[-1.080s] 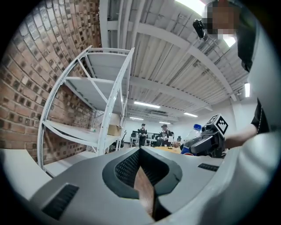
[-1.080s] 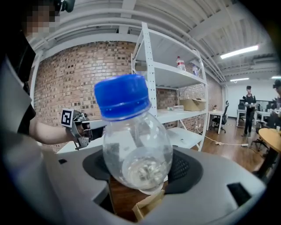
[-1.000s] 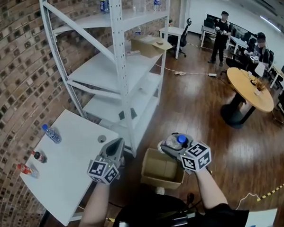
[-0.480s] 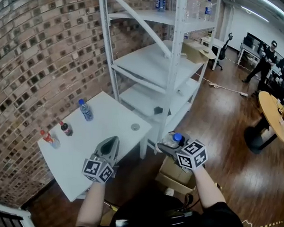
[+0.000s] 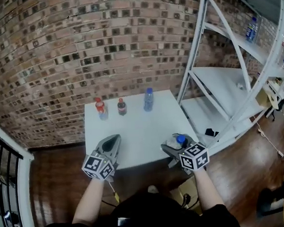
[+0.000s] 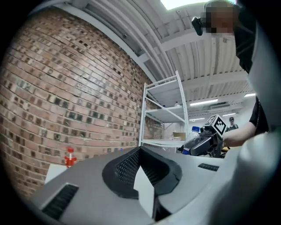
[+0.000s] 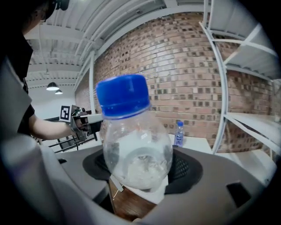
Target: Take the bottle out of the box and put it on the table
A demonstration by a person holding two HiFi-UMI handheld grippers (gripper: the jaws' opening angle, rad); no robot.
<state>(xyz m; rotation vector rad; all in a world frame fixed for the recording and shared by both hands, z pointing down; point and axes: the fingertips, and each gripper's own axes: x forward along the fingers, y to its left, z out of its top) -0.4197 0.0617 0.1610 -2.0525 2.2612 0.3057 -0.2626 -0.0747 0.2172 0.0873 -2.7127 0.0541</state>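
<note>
A clear bottle with a blue cap (image 5: 176, 142) is held in my right gripper (image 5: 172, 147), which is shut on its body; the right gripper view shows the bottle (image 7: 131, 149) filling the jaws, cap up. It hangs over the near right edge of the white table (image 5: 138, 130). My left gripper (image 5: 115, 138) hovers over the table's near left edge, shut with nothing in it; its own view shows the pads (image 6: 131, 167) meeting. A corner of the cardboard box (image 5: 185, 194) shows below my right forearm.
Three bottles stand at the table's far edge: a red-capped one (image 5: 100, 108), a dark one (image 5: 121, 106), a blue-capped water bottle (image 5: 148, 99). A brick wall runs behind. White metal shelving (image 5: 226, 82) stands right, a railing (image 5: 12, 165) left.
The view has swung left from the box and shelving to the table, now straight ahead. Both grippers travelled with it; the bottle stays in the right gripper.
</note>
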